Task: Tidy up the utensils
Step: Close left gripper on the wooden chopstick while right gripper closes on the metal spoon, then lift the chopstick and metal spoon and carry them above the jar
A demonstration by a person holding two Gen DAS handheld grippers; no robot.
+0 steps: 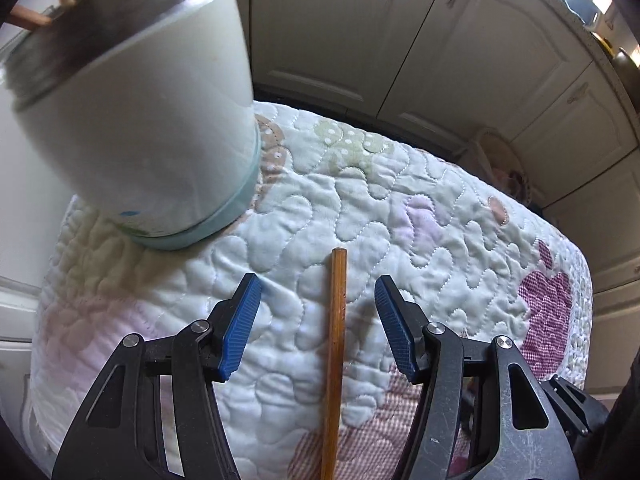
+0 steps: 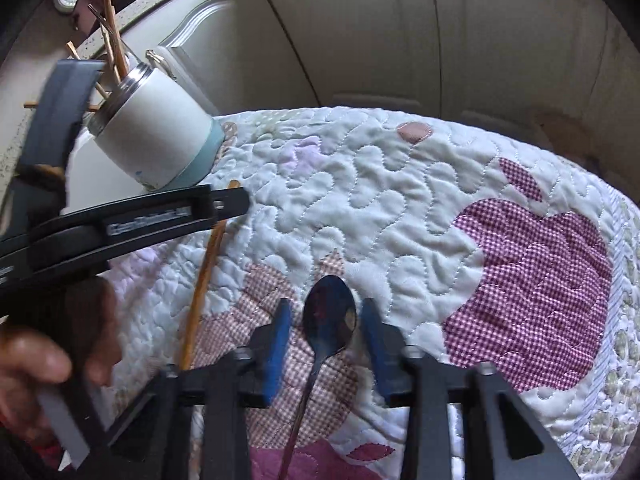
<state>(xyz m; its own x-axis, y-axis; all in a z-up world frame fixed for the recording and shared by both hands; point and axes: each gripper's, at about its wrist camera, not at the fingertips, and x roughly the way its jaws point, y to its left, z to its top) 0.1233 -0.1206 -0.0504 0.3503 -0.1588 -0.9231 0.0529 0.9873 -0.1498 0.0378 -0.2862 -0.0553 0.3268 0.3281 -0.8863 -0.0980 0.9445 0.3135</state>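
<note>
1. A quilted cloth (image 1: 360, 184), pale with pink gingham patches, covered the surface under both grippers; what lay beneath it could not be told.
2. A white container (image 1: 152, 128) with a metal rim and a pale blue base band stood on the cloth at the far left, and in the right wrist view (image 2: 160, 140) wooden sticks (image 2: 114, 48) rose out of its mouth.
3. The left gripper (image 1: 318, 292) pointed steeply down at the cloth with its jaws spread wide.
4. A single wooden chopstick (image 1: 336, 344) lay flat on the cloth between those jaws, running away from the camera, and neither blue pad (image 1: 242, 328) touched it.
5. The chopstick's far end stopped just short of the container's base.
6. The right gripper (image 2: 326, 312) also pointed down, its jaws parted.
7. A metal spoon (image 2: 328, 316) lay on a gingham patch between those jaws, bowl away from the camera and handle running back under the gripper; the pads stood on either side of the bowl without pressing on it.
8. In the right wrist view the left gripper's black frame (image 2: 132, 220) crossed above the chopstick (image 2: 204, 276), and a hand (image 2: 44, 368) held it at the lower left.
9. Cream cabinet doors (image 2: 400, 40) stood behind the cloth.
</note>
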